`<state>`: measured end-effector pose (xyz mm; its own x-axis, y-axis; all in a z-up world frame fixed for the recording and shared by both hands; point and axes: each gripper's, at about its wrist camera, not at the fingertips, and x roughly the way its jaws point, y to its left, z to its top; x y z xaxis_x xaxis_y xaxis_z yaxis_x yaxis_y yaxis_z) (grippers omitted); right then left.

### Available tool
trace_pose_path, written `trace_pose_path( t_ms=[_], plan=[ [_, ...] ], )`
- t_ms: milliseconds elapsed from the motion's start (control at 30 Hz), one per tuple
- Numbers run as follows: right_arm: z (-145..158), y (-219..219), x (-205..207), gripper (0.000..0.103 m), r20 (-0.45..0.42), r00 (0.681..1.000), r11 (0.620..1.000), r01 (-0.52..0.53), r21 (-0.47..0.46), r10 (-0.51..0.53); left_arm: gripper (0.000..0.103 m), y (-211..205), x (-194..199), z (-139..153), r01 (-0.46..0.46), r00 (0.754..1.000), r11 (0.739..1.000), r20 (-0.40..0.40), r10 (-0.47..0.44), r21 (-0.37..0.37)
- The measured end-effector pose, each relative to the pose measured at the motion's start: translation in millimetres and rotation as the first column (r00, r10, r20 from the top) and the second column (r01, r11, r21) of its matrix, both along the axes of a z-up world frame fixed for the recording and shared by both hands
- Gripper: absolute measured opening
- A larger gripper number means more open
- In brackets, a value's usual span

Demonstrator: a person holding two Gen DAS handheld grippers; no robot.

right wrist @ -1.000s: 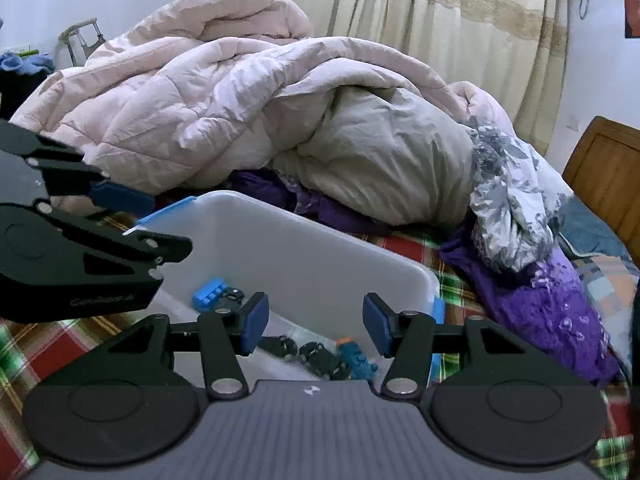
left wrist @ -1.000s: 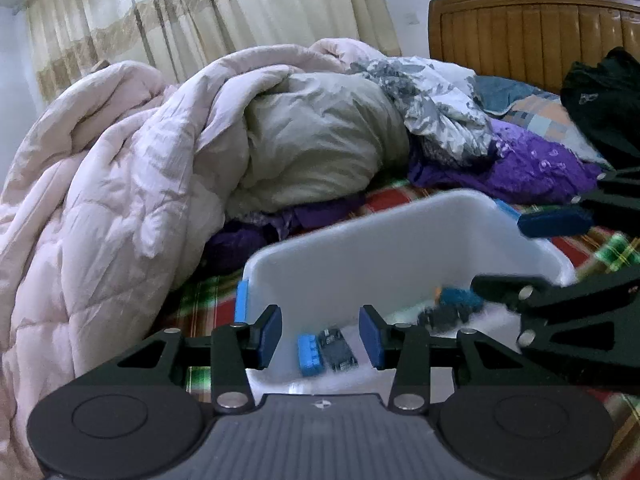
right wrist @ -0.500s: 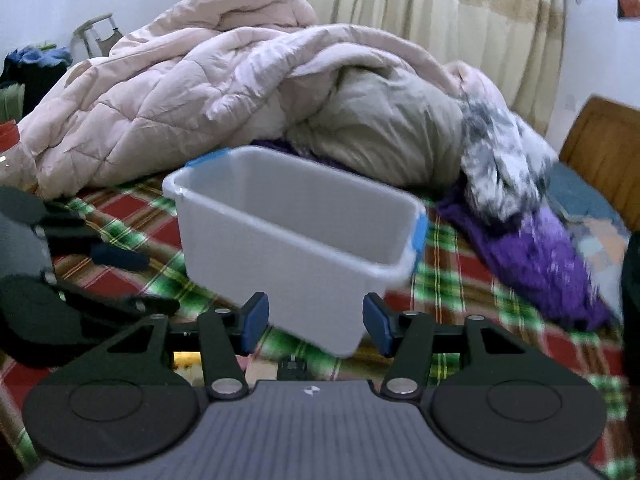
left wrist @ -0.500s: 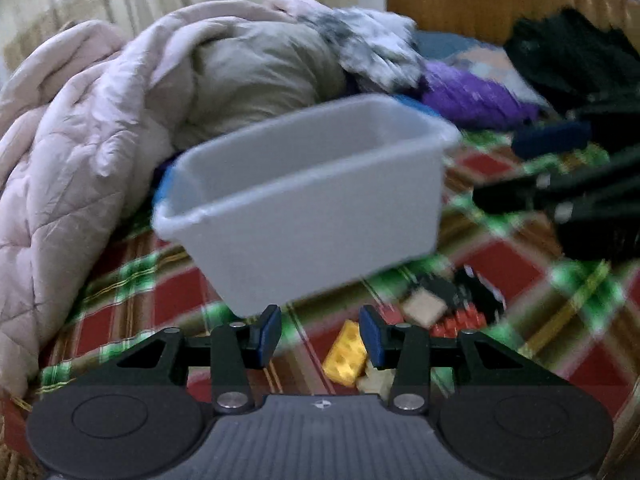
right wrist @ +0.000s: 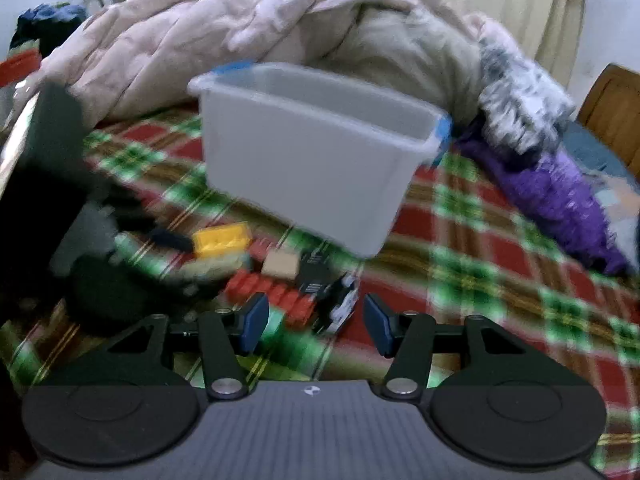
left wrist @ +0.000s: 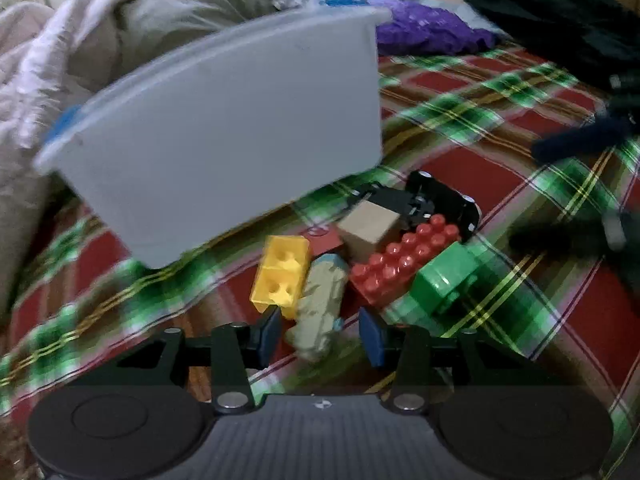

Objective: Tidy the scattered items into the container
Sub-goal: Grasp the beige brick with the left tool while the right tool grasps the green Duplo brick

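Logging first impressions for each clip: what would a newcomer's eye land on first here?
Probably the big white plastic bin with blue handles, sitting on the red-and-green plaid bedspread. Next, the bright toy pile in front of it: a yellow block, a red studded brick and a green piece. The open left gripper hangs just short of that pile.

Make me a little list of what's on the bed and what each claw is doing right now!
Bin: white plastic bin with blue handles, on the plaid bedsheet
Toys outside the bin: yellow block, red brick, green block, tan cube, pale toy, black toy
Left claw: open, holding nothing, the pale toy between its fingers
Right claw: open, holding nothing, near the toy pile
Behind: pink quilt, purple cloth
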<state>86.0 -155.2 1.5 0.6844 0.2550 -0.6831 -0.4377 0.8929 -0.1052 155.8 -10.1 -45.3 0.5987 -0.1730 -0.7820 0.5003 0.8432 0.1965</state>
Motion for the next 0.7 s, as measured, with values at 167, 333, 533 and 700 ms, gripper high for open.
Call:
trace_pose_path(
  t_ms=[167, 333, 533, 700],
  plan=[
    [-17.7, 9.2, -6.0, 0.057, -0.047, 0.998, 1.000, -0.029, 0.005, 0.029, 0.036, 1.8, 1.0, -3.4, 0.005, 1.000, 0.999, -0.017, -0.006, -0.035],
    [-32.8, 22.4, -1.4, 0.056, -0.046, 0.998, 0.999, -0.047, 0.015, 0.048, 0.029, 12.7, -17.0, -1.5, 0.032, 0.999, 0.999, -0.005, -0.032, 0.022],
    [-50.1, 31.3, 15.0, 0.054, -0.061, 0.998, 0.998, 0.001, 0.055, 0.002, 0.029, 32.5, -28.6, 5.6, 0.001, 1.000, 1.000, -0.029, -0.001, -0.013],
    [-59.3, 24.7, 28.6, 0.042, -0.102, 0.993, 0.992, 0.069, 0.109, -0.058, 0.032, 34.4, -31.2, 2.5, -0.011, 1.000, 1.000, -0.022, 0.011, 0.000]
  ],
)
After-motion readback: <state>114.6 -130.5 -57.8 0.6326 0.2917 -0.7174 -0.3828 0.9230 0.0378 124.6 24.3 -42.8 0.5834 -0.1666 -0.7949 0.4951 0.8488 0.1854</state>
